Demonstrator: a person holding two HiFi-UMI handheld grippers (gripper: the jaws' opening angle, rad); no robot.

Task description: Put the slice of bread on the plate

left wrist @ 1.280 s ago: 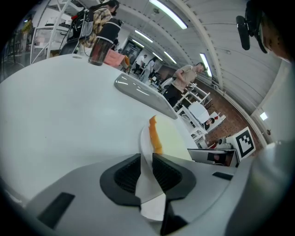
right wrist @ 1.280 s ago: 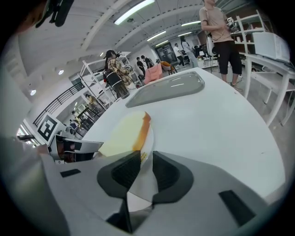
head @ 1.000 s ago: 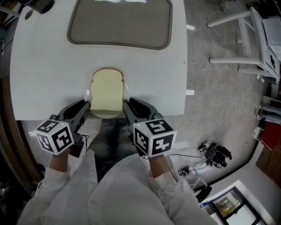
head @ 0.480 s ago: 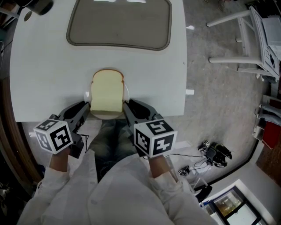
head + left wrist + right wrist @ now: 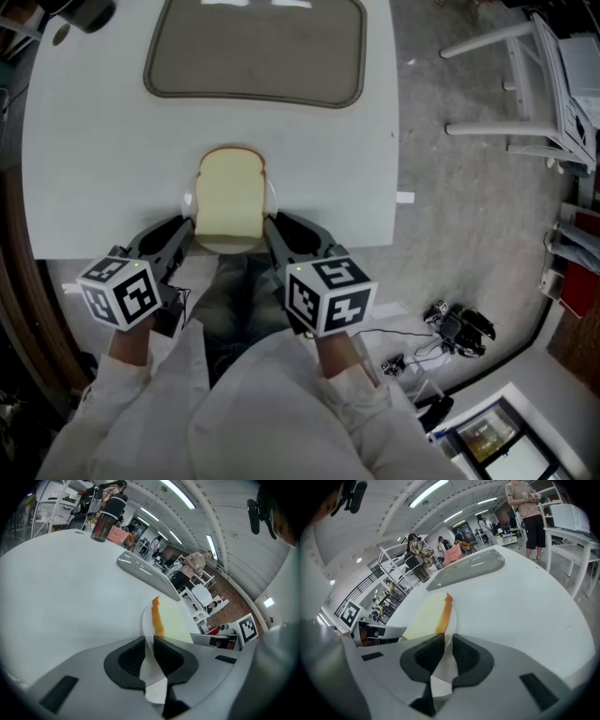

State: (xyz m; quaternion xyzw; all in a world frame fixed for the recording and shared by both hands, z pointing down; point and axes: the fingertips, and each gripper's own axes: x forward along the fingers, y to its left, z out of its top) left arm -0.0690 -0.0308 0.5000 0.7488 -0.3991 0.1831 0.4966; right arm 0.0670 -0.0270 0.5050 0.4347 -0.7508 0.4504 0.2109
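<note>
The left hand-held gripper (image 5: pixel 185 225) and the right hand-held gripper (image 5: pixel 272 223) are each clamped on an opposite rim of the plate (image 5: pixel 187 201), at the near edge of the surface (image 5: pixel 103 141). The slice of bread (image 5: pixel 231 195) lies flat on the plate. It looks light, soft and easily dented, so the stiff rim is probably the safer hold. The bread hides most of the plate, and the tray (image 5: pixel 255 47) beyond is cut off.

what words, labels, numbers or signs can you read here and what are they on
No readable words or numbers in any view.
The left gripper and right gripper carry square markers: patterns only.
No print on the pale bread slice, white round plate or grey rectangular tray.
Anything on the background shelves is too blurred to read.
</note>
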